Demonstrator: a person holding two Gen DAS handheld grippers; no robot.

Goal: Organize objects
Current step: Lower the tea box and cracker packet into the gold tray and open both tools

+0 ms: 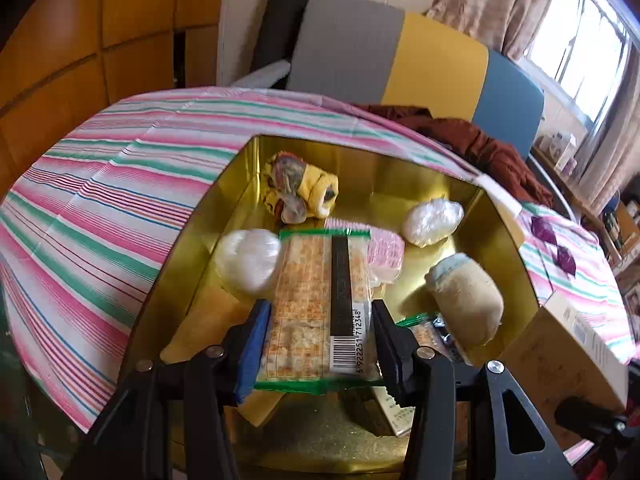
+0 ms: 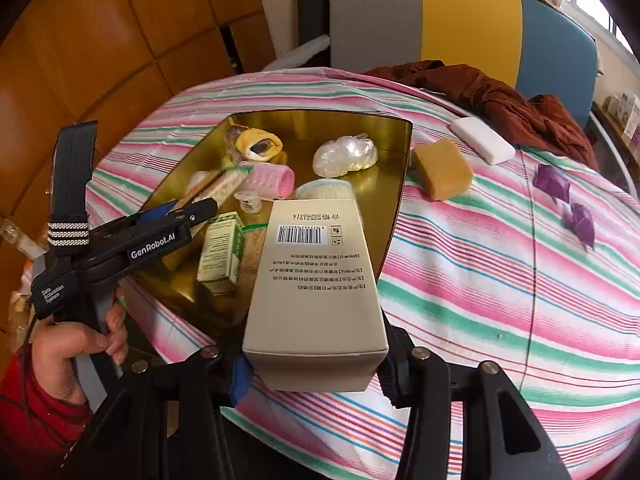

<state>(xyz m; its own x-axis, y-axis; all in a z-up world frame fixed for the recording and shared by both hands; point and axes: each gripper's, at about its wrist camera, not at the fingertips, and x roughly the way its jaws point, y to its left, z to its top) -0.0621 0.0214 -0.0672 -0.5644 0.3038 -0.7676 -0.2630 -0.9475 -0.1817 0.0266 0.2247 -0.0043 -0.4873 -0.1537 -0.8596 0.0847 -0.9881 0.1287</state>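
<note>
Both tools are clenched on packages. Left tool [image 1: 320, 344] grips a clear, green-edged packet of crackers [image 1: 320, 300] between its blue-padded fingers [image 1: 252, 344], holding it over the gold tray [image 1: 404, 160], barcode side up. Right tool [image 2: 316, 368] pinches a beige carton [image 2: 316, 280] by its near end, so that the carton slants forward over the tray's near right corner with its barcode facing up.

Inside the tray lie a yellow rolled cloth [image 1: 304, 188] near the far left corner, a crumpled clear plastic wad [image 1: 434, 218] towards the far right, a pink hair roller [image 2: 270, 180] in the middle, a second whitish bundle [image 1: 248, 260] by the left wall, and a beige cloth roll with a pale blue end [image 1: 466, 300] on the right. A small green-and-white box [image 2: 222, 252] stands on the tray floor nearer the front, beside another green-edged packet that is mostly hidden, so I can't make out its contents.

Out on the striped cloth of the counter [image 2: 500, 280], an amber sponge block [image 2: 442, 174] sits just beside the tray's right wall, a white bar [image 2: 482, 140] lies further back, and two purple wrappers [image 2: 566, 200] rest well apart to the right. A rust-brown garment [image 2: 500, 96] is heaped at the far edge, in front of a grey, yellow and blue chair back [image 2: 460, 16]. A hand [image 2: 76, 344] in a red sleeve holds the left tool's handle.
</note>
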